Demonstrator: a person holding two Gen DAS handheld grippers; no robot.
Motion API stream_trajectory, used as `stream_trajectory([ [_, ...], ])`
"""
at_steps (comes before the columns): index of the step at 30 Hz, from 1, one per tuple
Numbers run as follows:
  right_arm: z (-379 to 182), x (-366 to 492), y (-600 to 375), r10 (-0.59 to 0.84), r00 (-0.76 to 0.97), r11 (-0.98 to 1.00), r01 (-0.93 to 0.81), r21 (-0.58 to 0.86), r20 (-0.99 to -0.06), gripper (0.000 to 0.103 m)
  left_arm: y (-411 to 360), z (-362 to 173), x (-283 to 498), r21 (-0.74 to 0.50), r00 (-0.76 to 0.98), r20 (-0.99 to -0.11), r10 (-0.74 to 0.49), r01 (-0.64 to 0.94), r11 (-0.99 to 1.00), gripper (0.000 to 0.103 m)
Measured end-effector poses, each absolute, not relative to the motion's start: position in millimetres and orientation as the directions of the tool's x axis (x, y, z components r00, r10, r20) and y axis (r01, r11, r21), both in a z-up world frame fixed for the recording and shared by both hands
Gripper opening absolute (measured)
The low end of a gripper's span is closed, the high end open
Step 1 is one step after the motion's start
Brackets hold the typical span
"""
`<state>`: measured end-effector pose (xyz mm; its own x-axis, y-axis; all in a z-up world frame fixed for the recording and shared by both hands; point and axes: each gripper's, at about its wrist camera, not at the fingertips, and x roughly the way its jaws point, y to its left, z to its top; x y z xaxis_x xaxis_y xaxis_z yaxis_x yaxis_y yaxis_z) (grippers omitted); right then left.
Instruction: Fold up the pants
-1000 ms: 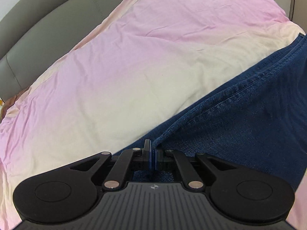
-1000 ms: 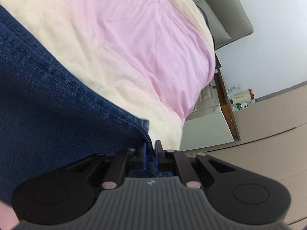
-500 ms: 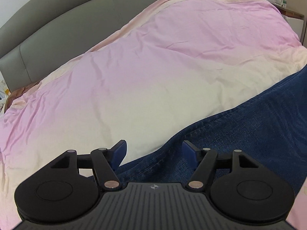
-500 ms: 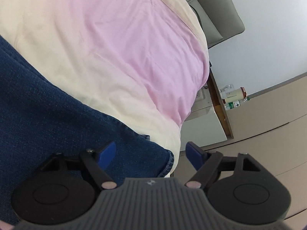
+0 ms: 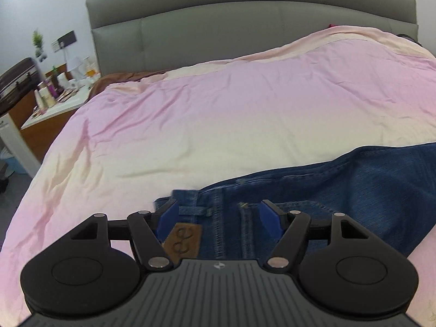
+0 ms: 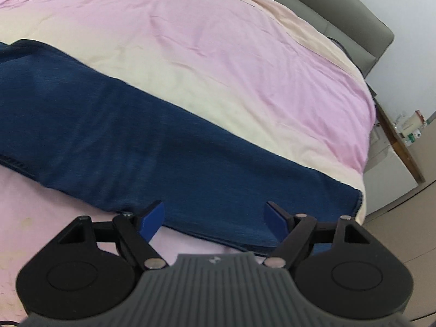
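The jeans (image 5: 354, 190) run off the right edge in the left wrist view. The left gripper (image 5: 219, 218) hides part of their waistband. Small items on the nightstand (image 5: 54, 100) are too small to identify.

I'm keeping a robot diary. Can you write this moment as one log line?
step: fold pants | jeans: flat on bed | left gripper: jaws opening, empty | right gripper: jaws open, empty

I am in a home bedroom. Below me spreads a wide bed under a rumpled pink and cream duvet (image 5: 218, 114), backed by a padded grey upholstered headboard (image 5: 245, 27). On one side I see a white-topped wooden bedside table (image 5: 51, 109) crowded with small bottles and jars (image 5: 46, 95); on the other, a white bedside cabinet (image 6: 387, 160) against a plain pale wall (image 6: 408, 62).
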<state>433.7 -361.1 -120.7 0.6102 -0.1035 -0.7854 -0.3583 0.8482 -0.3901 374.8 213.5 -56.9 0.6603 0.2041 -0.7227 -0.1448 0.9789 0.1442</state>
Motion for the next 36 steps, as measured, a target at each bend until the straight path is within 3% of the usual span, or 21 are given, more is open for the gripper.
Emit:
stream_trajectory([
  [5,-139.5,410.4,-299.2,-0.035,0.594,0.838,-0.421,-0.348,-0.804,0.075,266.8,-87.5,375.7,0.027,0.658,-0.729,0.190,-0.249,0.968,0.083],
  [15,-168.0,415.6,-213.1,-0.051,0.642,0.670,-0.547,-0.503,-0.765,0.075,313.5,-140.4,428.5,-0.107,0.661,-0.739,0.128,-0.303,0.947,0.080],
  [18,-174.1,422.2,-210.1,-0.064,0.643,0.657,-0.548,-0.518,-0.763,0.075,320.3,-153.6,441.4,-0.161,0.657,-0.749,0.089,-0.310,0.937,0.067],
  [19,-175.2,427.3,-212.0,-0.069,0.639,0.663,-0.544,-0.514,-0.766,0.075,321.0,-156.7,442.0,-0.202,0.666,-0.744,0.052,-0.298,0.933,0.045],
  [20,-176.8,430.4,-213.2,-0.074,0.635,0.668,-0.541,-0.511,-0.769,0.075,319.7,-158.1,441.6,-0.230,0.673,-0.739,0.032,-0.296,0.927,0.035],
  [22,-180.3,435.6,-215.0,-0.083,0.627,0.672,-0.539,-0.509,-0.774,0.075,310.1,-151.8,435.4,-0.186,0.704,-0.706,0.083,-0.297,0.937,0.008],
  [29,-178.6,429.8,-216.7,-0.084,0.658,0.634,-0.544,-0.550,-0.749,0.075,293.2,-104.0,421.2,0.000,0.763,-0.611,0.210,-0.266,0.964,0.006],
  [36,-173.5,428.4,-223.8,-0.090,0.669,0.663,-0.512,-0.546,-0.738,0.076,282.8,-145.8,468.7,0.211,0.645,-0.690,0.328,-0.254,0.944,0.007],
])
